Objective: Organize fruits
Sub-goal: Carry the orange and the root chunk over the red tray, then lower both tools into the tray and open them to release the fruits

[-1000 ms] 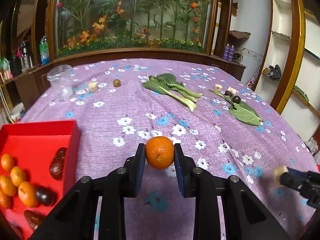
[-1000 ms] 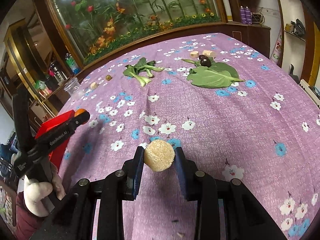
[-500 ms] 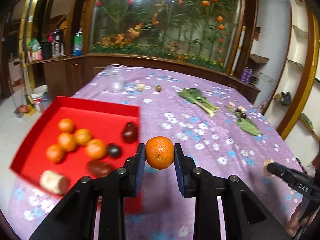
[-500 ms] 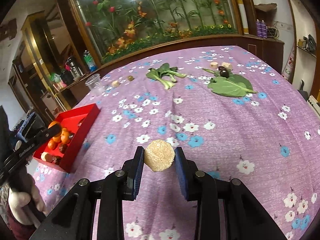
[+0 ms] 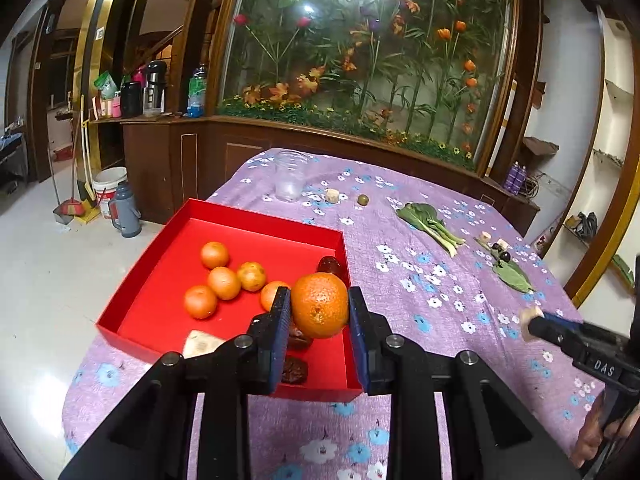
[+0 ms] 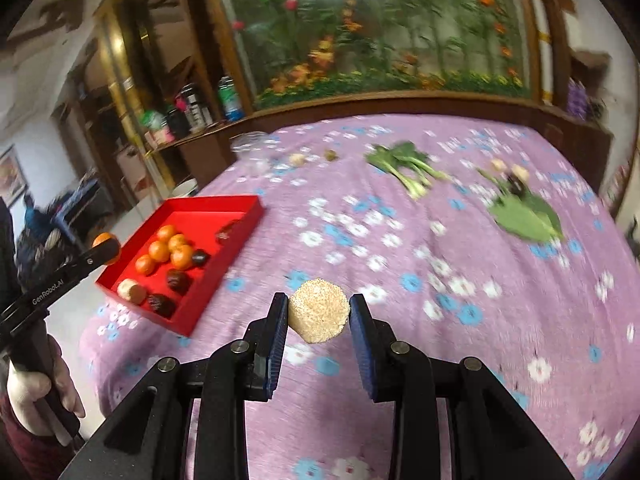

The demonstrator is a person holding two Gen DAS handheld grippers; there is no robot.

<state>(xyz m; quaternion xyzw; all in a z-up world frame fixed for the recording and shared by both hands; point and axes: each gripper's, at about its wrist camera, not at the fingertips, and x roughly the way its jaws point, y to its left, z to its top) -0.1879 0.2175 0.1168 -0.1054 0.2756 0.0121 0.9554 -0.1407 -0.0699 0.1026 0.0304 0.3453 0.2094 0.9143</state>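
Compared with one second ago, the left gripper (image 5: 319, 312) has swung from above the bare cloth to a position over the red tray (image 5: 224, 212), and the tray now fills the middle of the left wrist view instead of its left edge. The orange (image 5: 319, 306) is clamped between both blue pads, clear of any surface, above the near right part of the tray.

Inside the tray lie five small oranges (image 5: 224, 282) in a loose cluster, several dark fruits (image 5: 330, 266) beside and nearer than them, and one pale round piece (image 5: 200, 344) at the near wall. The tray rests on the purple flowered tablecloth (image 5: 420, 320), at the table edge on the left of the view.

The right gripper (image 6: 318, 314) holds a pale, rough-surfaced round fruit (image 6: 318, 310) between its pads, above the cloth and well apart from the tray. In the left wrist view this gripper appears at the right edge with the pale piece at its tip.

Farther back on the cloth are a clear plastic cup (image 5: 291, 176), a small pale piece (image 5: 332, 195), a small green-brown fruit (image 5: 363, 199), a bunch of leafy greens (image 5: 430, 222), and a large flat leaf (image 5: 514, 278) with dark fruits just beside it. A person's hand (image 6: 36, 392) grips the left gripper's handle at the left edge of the right wrist view.
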